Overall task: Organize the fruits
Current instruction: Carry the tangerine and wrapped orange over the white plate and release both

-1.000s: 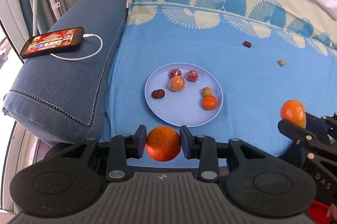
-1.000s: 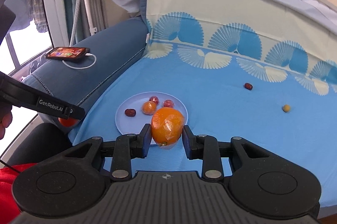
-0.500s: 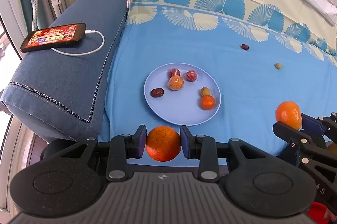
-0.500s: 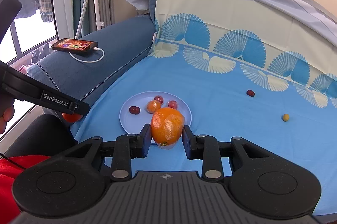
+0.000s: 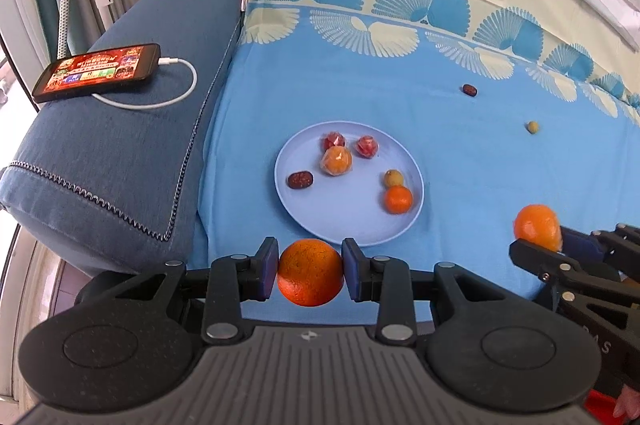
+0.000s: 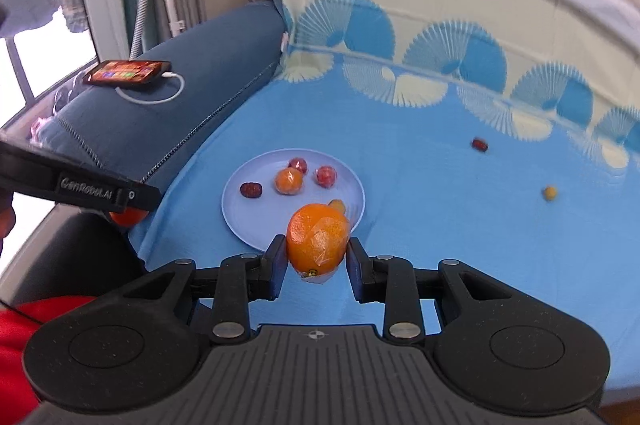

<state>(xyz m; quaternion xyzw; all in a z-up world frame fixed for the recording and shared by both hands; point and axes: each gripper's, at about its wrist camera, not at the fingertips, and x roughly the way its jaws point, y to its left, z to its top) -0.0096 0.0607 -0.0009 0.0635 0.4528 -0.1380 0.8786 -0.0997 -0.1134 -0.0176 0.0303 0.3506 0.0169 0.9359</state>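
A bare orange sits clamped between the jaws of the left gripper, held just short of the near rim of the pale blue plate. The right gripper has its jaws closed on a plastic-wrapped orange, also above the plate's near edge. On the plate lie a small orange fruit, a yellowish fruit, a wrapped orange fruit, two red wrapped fruits and a dark date. Another date and a small yellow fruit lie well apart on the blue sheet. A charging phone rests on the sofa arm.
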